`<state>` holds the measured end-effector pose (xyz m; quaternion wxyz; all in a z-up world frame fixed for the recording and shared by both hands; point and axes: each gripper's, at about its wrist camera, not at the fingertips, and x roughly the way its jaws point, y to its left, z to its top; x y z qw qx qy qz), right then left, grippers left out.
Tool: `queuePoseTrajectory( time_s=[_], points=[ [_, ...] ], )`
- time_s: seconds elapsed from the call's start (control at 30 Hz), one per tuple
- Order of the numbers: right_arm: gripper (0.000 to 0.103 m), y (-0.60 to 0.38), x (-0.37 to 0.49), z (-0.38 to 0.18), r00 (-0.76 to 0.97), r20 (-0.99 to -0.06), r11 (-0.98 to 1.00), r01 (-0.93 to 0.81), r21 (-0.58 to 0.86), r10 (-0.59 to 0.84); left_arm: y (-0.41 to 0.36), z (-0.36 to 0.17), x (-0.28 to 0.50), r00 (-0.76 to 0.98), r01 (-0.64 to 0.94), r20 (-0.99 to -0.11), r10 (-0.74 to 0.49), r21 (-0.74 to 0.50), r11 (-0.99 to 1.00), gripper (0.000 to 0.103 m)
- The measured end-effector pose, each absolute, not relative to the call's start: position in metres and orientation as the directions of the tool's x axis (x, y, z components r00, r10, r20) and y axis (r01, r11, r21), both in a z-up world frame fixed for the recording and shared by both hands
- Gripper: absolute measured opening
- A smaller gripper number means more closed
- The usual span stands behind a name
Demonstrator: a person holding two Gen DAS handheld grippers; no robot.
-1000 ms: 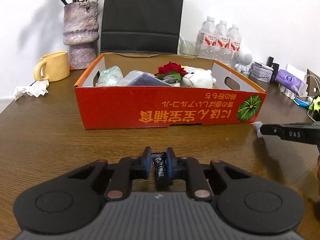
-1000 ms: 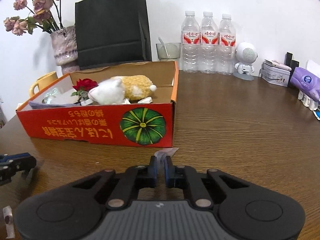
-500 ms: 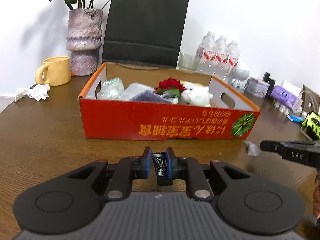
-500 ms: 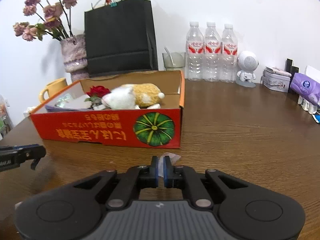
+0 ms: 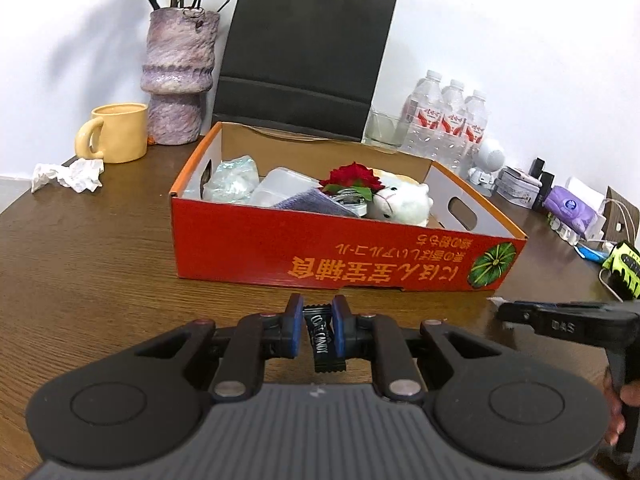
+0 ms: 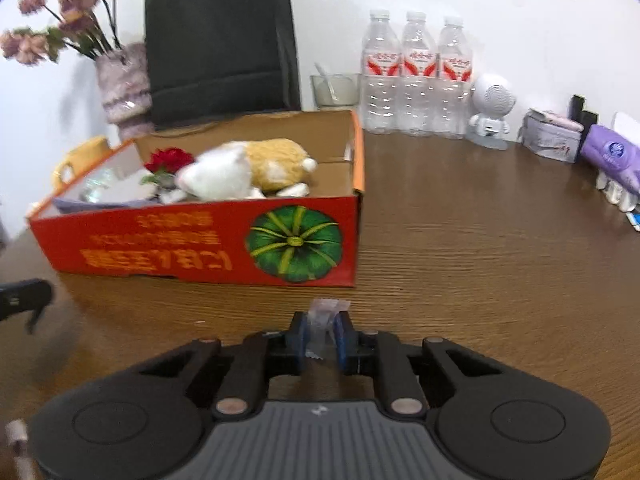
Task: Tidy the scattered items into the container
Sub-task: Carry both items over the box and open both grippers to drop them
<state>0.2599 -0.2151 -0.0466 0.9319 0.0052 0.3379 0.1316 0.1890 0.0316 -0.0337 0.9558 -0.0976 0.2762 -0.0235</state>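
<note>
The left tongs (image 5: 314, 330) are clenching a black candy wrapper (image 5: 321, 338) upright between their blue pads, hovering over the desk (image 5: 80, 264) just short of the red cardboard box (image 5: 340, 256) at twelve o'clock. The right tongs (image 6: 322, 338) are pinching a small clear wrapper (image 6: 325, 316), its crumpled top sticking out above the fingertips; the box's near right corner is sitting at eleven o'clock from them. A strip of bare desk is lying between each pair of tongs and the box's front wall. Inside the box, a plush toy (image 5: 400, 202), a red rose (image 5: 352, 178) and plastic packets are filling the floor. At three o'clock of the box, wide open wood is running toward three water bottles (image 6: 416, 76) along the far edge.
</note>
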Motion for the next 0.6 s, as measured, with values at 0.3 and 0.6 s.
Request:
queuePoseTrajectory(
  time_s=[0.3,0.6],
  points=[
    [0.013,-0.216,0.217,0.024,0.847,-0.398,0.935,-0.323,0.143,0.353,0.034,0.020,0.189,0.908,0.054,-0.396,-0.133,-0.204,0.977,0.016],
    [0.013,-0.181,0.299,0.036,0.834,-0.403,0.925,-0.358,0.125,0.377,0.039,0.034,0.266,0.926,0.060,-0.349,-0.146,-0.244,0.968,0.016]
  ],
)
